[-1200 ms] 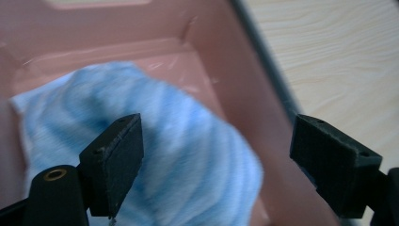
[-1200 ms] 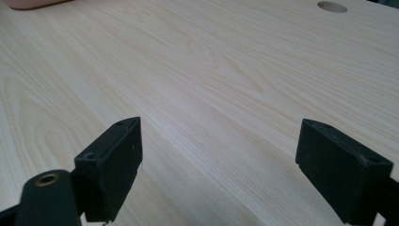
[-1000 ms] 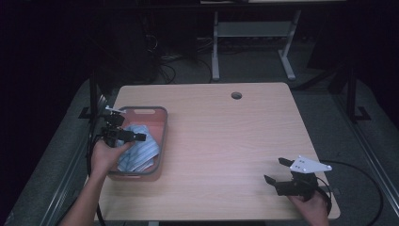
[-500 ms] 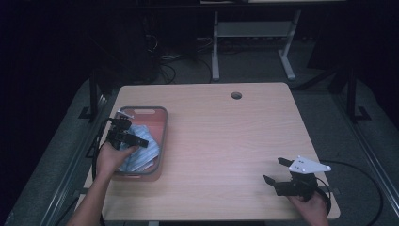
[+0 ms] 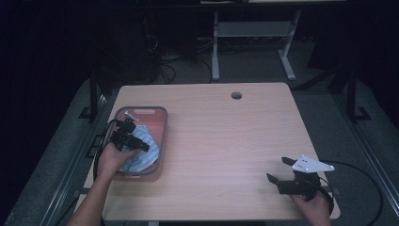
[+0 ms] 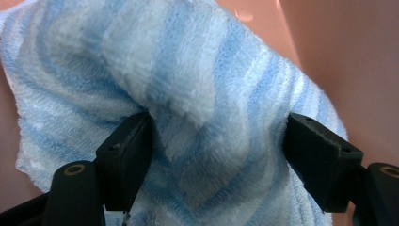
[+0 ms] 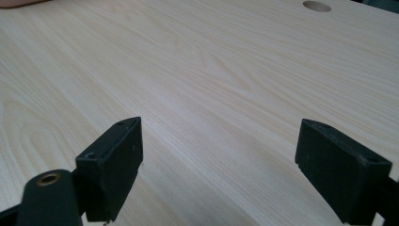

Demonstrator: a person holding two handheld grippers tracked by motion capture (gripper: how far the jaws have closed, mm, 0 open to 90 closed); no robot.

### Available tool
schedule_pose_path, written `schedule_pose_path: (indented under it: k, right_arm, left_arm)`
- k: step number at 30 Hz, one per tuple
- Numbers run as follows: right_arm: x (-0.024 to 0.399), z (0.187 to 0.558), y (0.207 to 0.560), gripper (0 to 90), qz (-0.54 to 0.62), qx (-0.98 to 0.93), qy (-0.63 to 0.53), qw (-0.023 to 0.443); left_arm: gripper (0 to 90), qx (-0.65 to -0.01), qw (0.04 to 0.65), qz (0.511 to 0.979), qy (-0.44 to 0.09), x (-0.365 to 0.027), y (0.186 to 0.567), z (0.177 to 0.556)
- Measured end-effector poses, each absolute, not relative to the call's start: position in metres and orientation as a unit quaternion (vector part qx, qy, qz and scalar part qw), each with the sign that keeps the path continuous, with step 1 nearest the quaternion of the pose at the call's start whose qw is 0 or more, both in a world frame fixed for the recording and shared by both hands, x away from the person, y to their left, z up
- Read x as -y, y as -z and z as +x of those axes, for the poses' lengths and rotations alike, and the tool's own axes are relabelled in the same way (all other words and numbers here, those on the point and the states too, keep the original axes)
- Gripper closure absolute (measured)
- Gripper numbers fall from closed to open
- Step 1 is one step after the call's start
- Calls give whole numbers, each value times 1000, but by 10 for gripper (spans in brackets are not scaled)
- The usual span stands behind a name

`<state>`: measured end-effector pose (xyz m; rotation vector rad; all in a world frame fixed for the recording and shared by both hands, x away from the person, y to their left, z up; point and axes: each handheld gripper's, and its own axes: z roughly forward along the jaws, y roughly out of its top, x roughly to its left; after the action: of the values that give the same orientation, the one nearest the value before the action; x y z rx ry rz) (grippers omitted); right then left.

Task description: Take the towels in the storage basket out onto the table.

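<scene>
The pale wood-grain table (image 5: 226, 141) carries a pink rounded-rectangle plastic tray (image 5: 159, 123) near its left edge. Inside lies a fluffy blue-and-white striped terry towel (image 6: 188, 94), bunched between the left tool's (image 6: 216, 141) spread jaws. The right tool (image 7: 219, 165) hovers open over bare wood.

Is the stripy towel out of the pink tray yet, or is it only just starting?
Only just starting, it seems. Nothing looks finished: the blue striped towel lies bunched in the pink tray. In hand: the left gripper is down in the tray, jaws open around a fold of towel, not squeezed shut. Left, probably: closing and lifting. The right gripper waits open over bare table.
</scene>
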<state>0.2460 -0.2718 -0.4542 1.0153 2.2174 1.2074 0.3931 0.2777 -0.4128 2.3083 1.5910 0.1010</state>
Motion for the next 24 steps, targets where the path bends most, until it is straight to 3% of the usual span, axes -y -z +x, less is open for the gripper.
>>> schedule_pose_path:
  k: [18, 24]
  right_arm:
    - [273, 246, 453, 177, 371, -797, -422, 222]
    - [279, 247, 453, 184, 382, -791, -416, 232]
  left_arm:
    - [391, -559, 148, 815, -33, -273, 421, 395]
    - [496, -558, 154, 815, -28, -274, 421, 395]
